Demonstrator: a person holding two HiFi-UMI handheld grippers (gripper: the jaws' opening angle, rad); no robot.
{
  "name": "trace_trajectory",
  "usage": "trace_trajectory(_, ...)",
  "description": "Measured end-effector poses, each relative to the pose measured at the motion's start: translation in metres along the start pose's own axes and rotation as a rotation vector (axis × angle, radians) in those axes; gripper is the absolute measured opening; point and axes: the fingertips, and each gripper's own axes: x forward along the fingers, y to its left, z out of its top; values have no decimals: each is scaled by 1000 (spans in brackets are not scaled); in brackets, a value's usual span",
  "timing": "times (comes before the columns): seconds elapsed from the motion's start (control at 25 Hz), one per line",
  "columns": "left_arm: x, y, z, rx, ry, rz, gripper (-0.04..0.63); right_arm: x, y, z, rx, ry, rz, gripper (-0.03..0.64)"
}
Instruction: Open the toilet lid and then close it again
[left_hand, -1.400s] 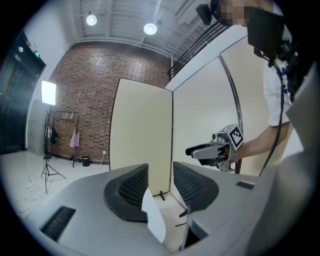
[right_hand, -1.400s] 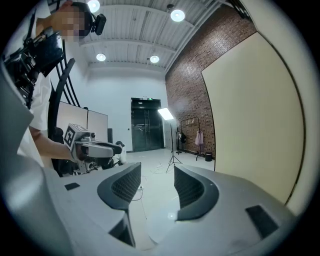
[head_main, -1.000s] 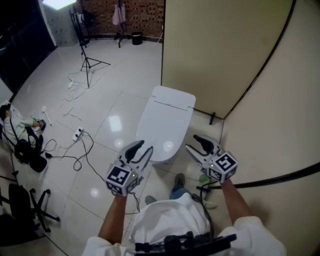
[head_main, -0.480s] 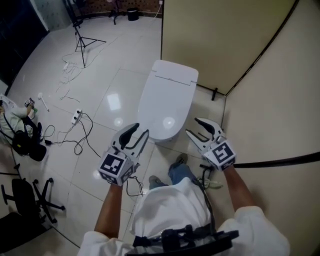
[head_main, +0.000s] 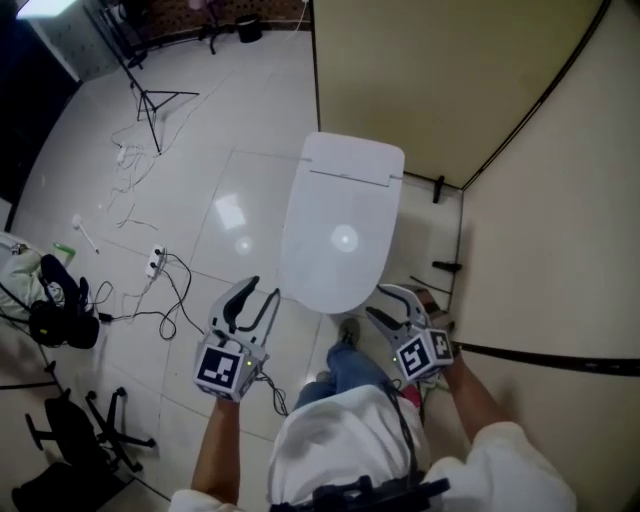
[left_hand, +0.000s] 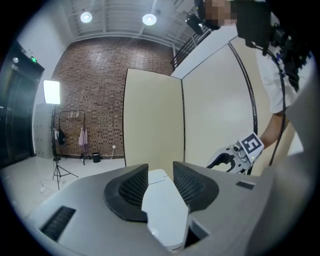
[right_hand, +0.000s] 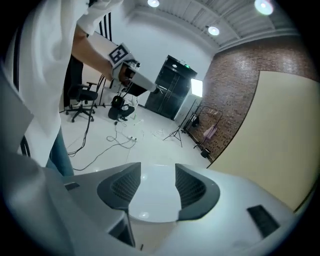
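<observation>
White tiled floor (head_main: 200, 150), beige partitions; closed toilet lid (head_main: 340, 230) lies centre, its near rim between left claw (head_main: 262, 292) and right claw (head_main: 378, 302), both slightly open, empty; lid looks stiff, light, slippery, far-hinged, so hook under near edge.

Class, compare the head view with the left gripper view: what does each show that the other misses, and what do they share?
Only the head view shows the power strip with its cables, the black bag and the chair base on the floor. Only the left gripper view shows the brick wall, the ceiling lights and the lit lamp panel. Both show the closed toilet lid, the right gripper with its jaws apart, and the beige partition.
</observation>
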Motion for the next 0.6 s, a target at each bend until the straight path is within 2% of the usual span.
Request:
trace_trajectory(0.12, 13, 15, -15, 82, 36, -36, 149, 30, 13, -10, -42, 17, 33, 218)
trace_trajectory(0.28, 27, 31, -55, 112, 81, -117, 149, 72, 57, -32, -105, 68, 122, 247)
trace_trajectory(0.4, 39, 38, -96, 152, 122, -201, 149, 105, 101, -65, -114, 136, 171, 262)
trace_trajectory(0.48, 43, 42, -128, 187, 141, -261, 150, 128, 130, -92, -117, 196, 174, 282)
trace_trajectory(0.6, 46, 45, -176, 231, 149, -345, 149, 162, 161, -128, -155, 276, 105, 308)
